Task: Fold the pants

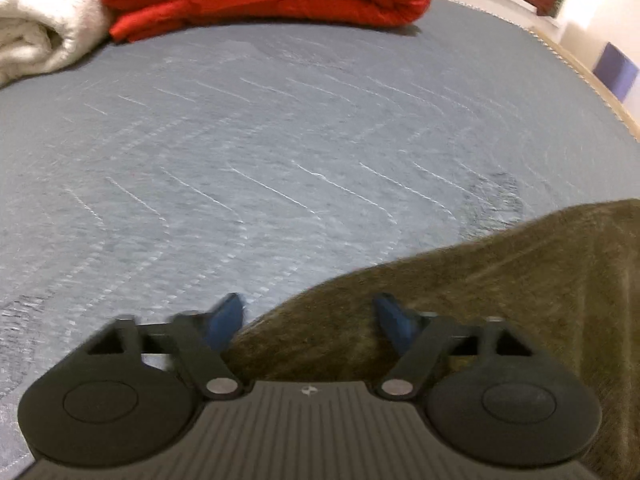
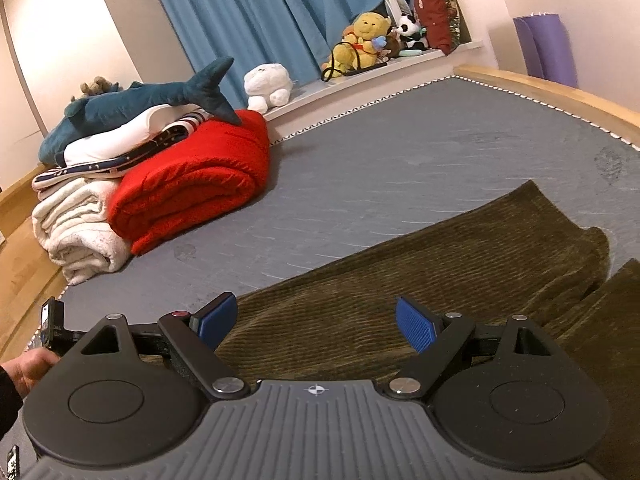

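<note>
Olive-green ribbed corduroy pants [image 2: 400, 280] lie spread on the grey quilted mattress of the bed [image 2: 400, 152], legs running away toward the far right edge; a second layer shows at the right of the right wrist view. Left gripper [image 1: 308, 316] sits at the pants' near left edge, jaws part open, cloth under and between them but pads not pressing it, so no grip. Right gripper [image 2: 316, 320] hovers over the cloth, jaws wide open, holding nothing. Risks, as I read it: the left view is motion-blurred, so a close now could land at the very hem and pinch one layer only or miss; one blue pad is off the cloth over the mattress and could snag the quilting. Uneven grabs left vs right would skew the fold. Folded red blanket [image 2: 192, 184] and rolled white towel [image 2: 80, 236] are well apart, no interference.
</note>
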Demonstrator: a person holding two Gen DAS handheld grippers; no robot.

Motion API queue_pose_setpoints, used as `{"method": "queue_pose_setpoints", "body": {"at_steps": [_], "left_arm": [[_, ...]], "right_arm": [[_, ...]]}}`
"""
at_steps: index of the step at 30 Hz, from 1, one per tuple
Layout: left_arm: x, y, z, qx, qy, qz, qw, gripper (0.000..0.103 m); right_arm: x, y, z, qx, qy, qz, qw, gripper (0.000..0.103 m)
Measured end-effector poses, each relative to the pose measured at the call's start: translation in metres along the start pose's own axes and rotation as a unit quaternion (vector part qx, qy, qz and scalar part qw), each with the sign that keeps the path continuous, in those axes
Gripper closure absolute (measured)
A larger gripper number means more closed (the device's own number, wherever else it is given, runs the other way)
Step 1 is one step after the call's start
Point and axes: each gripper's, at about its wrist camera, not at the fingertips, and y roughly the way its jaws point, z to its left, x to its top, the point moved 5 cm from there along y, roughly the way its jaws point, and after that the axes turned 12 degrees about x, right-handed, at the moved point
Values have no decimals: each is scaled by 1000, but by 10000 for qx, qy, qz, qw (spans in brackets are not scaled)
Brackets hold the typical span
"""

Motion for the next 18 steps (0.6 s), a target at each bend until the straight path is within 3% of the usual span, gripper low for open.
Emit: {"method": "queue_pose_setpoints", "body": {"at_steps": [1,2,6,10,14,16,18], "left_arm": [[0,-5,-4,-111,74,-30,9999,70],[-1,-13,-10,-53,302,-122,9995,98],[-13,-56,-24,29,1002,-587,9932,100],[-25,-127,-28,-108,827,-1262,9885,100],[-69,-205,-36,-83,511,-1872,9810,100],[-104,-231,-45,-162,373,-1931,9803,100],[-140,-246,-53,-290,234,-1687,9850,100]], "right_arm": [[0,-1,-1,-33,-7,-1,10000,15],[0,-2,-2,-70,-14,-3,10000,15],[2,-5,-5,-175,54,-8,9998,15],[5,-13,-8,-262,128,-135,9995,15],[7,-23,-17,-412,370,-284,9981,15],[5,-26,-25,-454,652,-364,9962,15],[0,-26,-35,-506,1026,-369,9927,15]]}}
